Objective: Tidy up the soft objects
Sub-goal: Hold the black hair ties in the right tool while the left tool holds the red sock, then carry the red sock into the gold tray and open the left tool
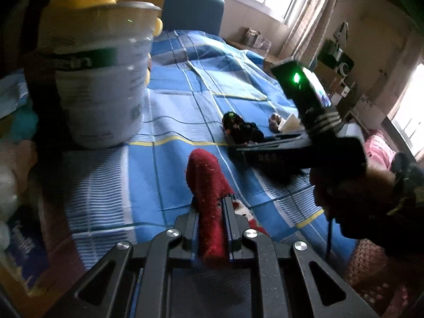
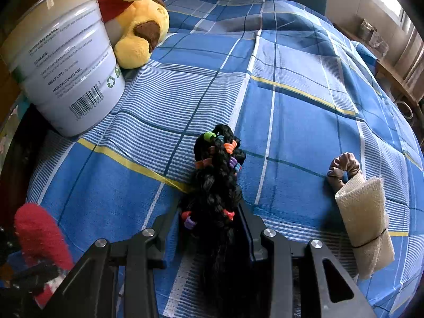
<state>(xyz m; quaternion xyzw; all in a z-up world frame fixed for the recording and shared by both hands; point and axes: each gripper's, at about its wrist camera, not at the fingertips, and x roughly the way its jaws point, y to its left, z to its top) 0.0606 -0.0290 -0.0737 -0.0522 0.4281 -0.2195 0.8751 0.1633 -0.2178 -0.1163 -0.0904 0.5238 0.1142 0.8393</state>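
Fuzzy red sock (image 1: 209, 196), glossy metal tin (image 2: 66, 61), plush bear (image 2: 137, 18), woven cotton bedsheet (image 2: 291, 106), matt black claws.

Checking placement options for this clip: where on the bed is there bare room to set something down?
The widest free patch of bedspread lies between the yellow plush bear and the brown scrunchie. A smaller strip runs between the tin can and the black braided hairpiece. It is crowded around the scrunchie and the rolled mesh cloth.
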